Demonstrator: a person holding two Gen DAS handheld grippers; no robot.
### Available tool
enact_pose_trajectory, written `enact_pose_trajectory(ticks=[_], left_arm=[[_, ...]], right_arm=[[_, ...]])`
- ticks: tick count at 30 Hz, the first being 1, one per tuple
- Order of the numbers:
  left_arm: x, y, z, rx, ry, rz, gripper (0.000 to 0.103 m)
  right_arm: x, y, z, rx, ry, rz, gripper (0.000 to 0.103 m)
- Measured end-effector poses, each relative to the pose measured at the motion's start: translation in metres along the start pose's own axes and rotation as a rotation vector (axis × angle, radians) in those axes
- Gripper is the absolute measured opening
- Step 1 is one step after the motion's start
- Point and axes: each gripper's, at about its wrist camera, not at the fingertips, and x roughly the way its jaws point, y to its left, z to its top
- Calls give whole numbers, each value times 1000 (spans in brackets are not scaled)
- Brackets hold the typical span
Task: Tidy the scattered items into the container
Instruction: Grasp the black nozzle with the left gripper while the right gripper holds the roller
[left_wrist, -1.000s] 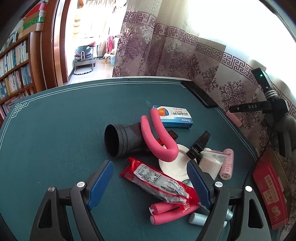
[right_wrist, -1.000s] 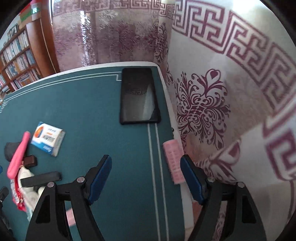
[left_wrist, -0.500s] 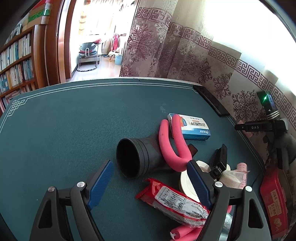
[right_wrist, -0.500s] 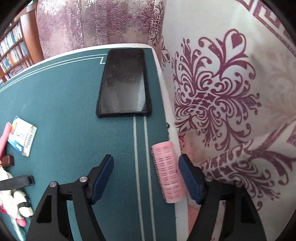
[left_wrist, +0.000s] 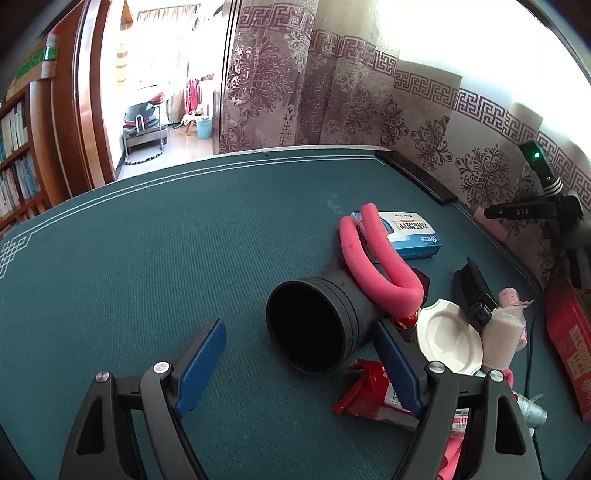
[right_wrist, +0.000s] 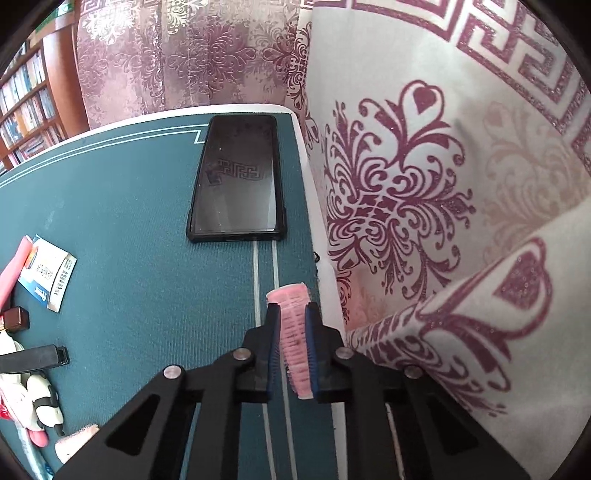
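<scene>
Right gripper (right_wrist: 291, 354) clamps the pink bristly plastic hair roller (right_wrist: 293, 339) mid-length at the green table's (right_wrist: 147, 258) edge, likely light and squashable, while the left gripper (left_wrist: 301, 363) gapes empty.

Bright daylight floods in through the curtain (left_wrist: 480, 55), blown out white at the upper right. Both views are sharp, with fisheye bending and black corners at the edges.

The left tool (left_wrist: 301, 365) gapes wide before a toppled black cup (left_wrist: 314, 325) on green felt (left_wrist: 166, 258).
</scene>
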Motion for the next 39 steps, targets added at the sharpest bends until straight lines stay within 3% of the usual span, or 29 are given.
enact_pose_trajectory(ticks=[3, 13, 17, 21, 22, 24, 28, 39], left_arm=[[4, 0, 5, 20, 3, -41, 84], [25, -3, 20, 39, 45, -65, 84], [29, -7, 23, 52, 49, -62, 84], [31, -11, 25, 65, 51, -48, 84], [30, -11, 24, 66, 49, -46, 83], [29, -11, 24, 58, 42, -71, 70], [24, -7, 21, -6, 30, -66, 67], [-5, 7, 2, -92, 12, -54, 57]], right_arm=[[0, 2, 1, -13, 1, 10, 15], [12, -5, 13, 20, 15, 14, 23], [20, -1, 12, -4, 50, -12, 45], [20, 5, 11, -14, 53, -32, 44], [19, 7, 11, -23, 52, -39, 40], [16, 9, 10, -42, 51, -66, 30], [9, 10, 7, -43, 51, -52, 27], [-33, 49, -6, -72, 6, 159, 26]])
